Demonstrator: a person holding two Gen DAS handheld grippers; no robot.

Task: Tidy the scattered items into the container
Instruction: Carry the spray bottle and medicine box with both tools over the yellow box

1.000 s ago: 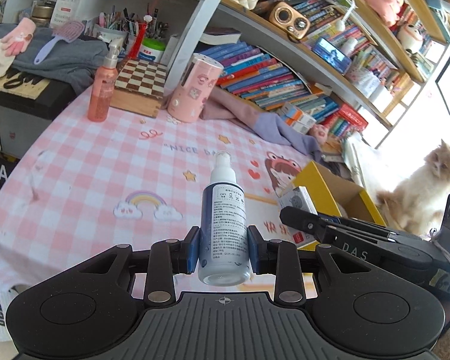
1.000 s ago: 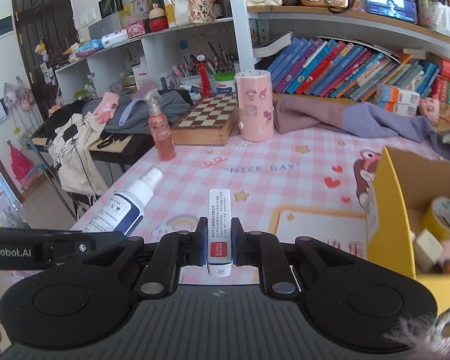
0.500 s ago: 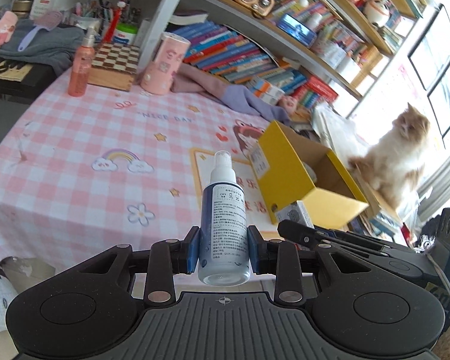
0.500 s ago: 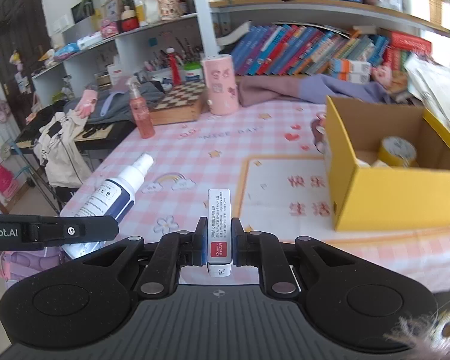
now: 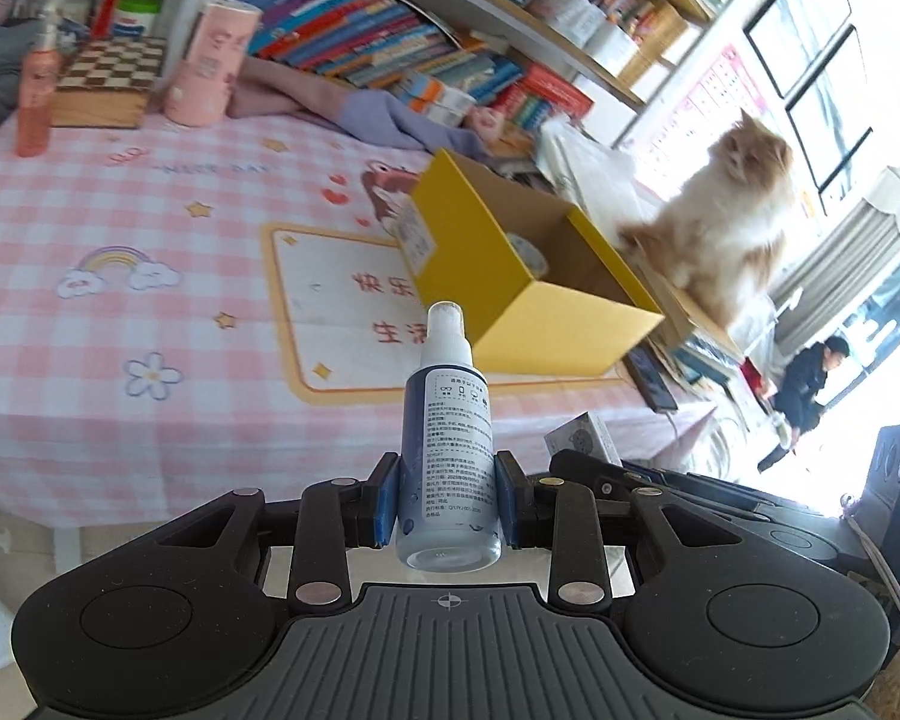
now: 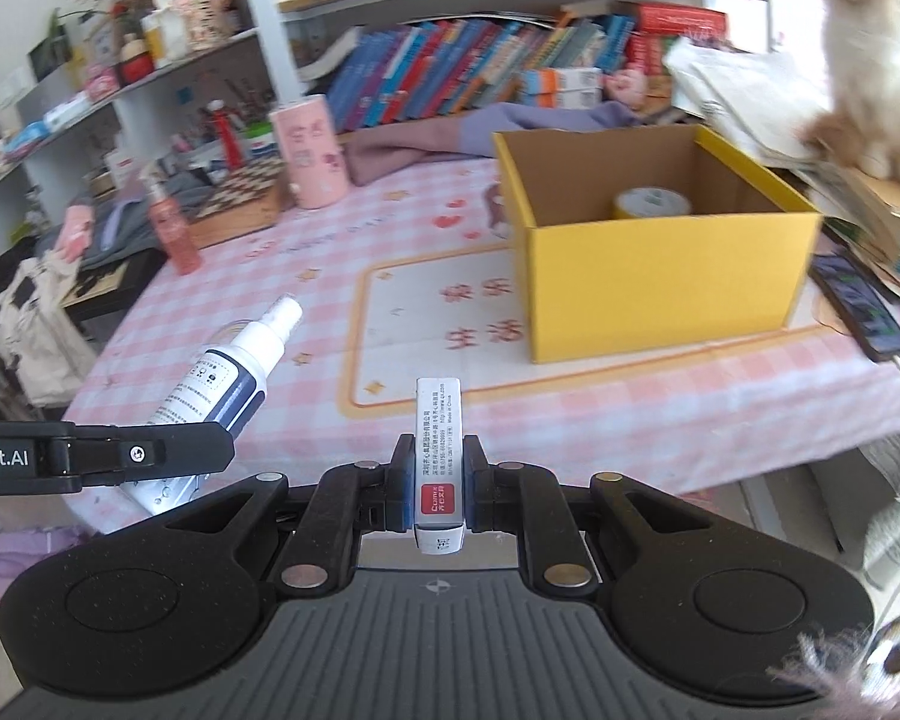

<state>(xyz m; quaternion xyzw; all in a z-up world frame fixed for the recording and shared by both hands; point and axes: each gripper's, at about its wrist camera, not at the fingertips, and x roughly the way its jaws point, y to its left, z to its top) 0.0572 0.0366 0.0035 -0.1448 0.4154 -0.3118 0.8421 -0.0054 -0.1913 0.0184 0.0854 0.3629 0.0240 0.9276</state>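
Transport is the step in hand: over the pink checked counter [image 6: 630, 396], both loads must next reach above the open yellow box [image 6: 660, 264] ahead. Left tongs [image 5: 448, 498] are clamped on the spray bottle [image 5: 450, 450]; right tongs [image 6: 438, 483] are clamped on a small white carton [image 6: 438, 450].

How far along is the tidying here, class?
Done: a tape roll lies in the yellow box. In hand: the left tongs grip a spray bottle; the right tongs grip a small carton. Left: both still need boxing; the pink bottle stands out too.
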